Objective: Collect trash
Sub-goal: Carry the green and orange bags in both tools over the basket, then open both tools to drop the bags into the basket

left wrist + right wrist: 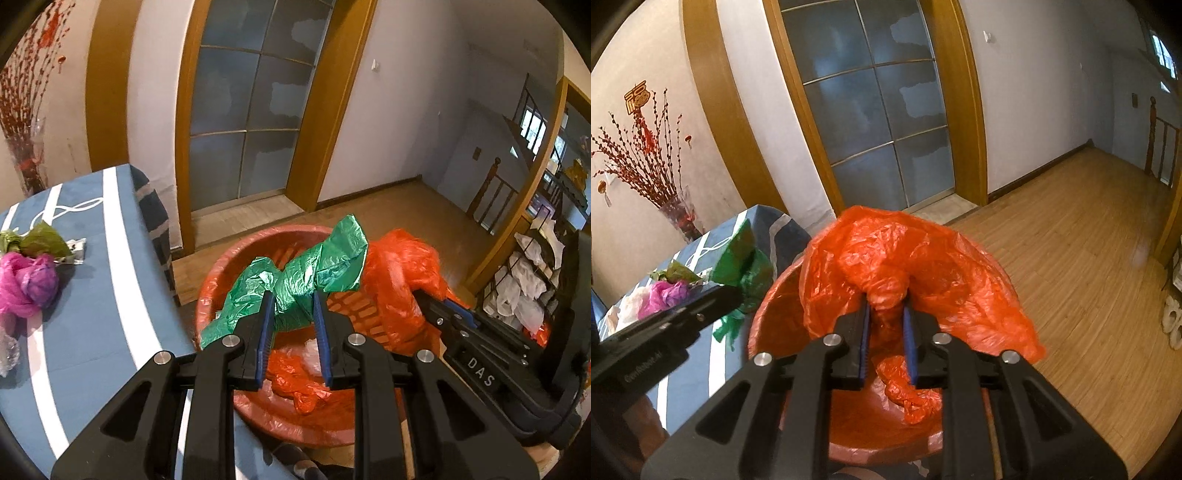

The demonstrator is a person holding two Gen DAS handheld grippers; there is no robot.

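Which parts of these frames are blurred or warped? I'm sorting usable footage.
Left wrist view: door frame bows from fisheye, green bag sharp. Right wrist view: orange bag edges softly smeared, floor hazy at right, corners vignetted black.

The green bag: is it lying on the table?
No, the green bag is pinched in the left gripper above the red bin.

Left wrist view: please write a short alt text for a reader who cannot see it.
The left gripper is shut on a green bag over a red bin, and the right gripper beside it holds an orange bag. To the left, a blue striped table carries a pink bag and other trash.
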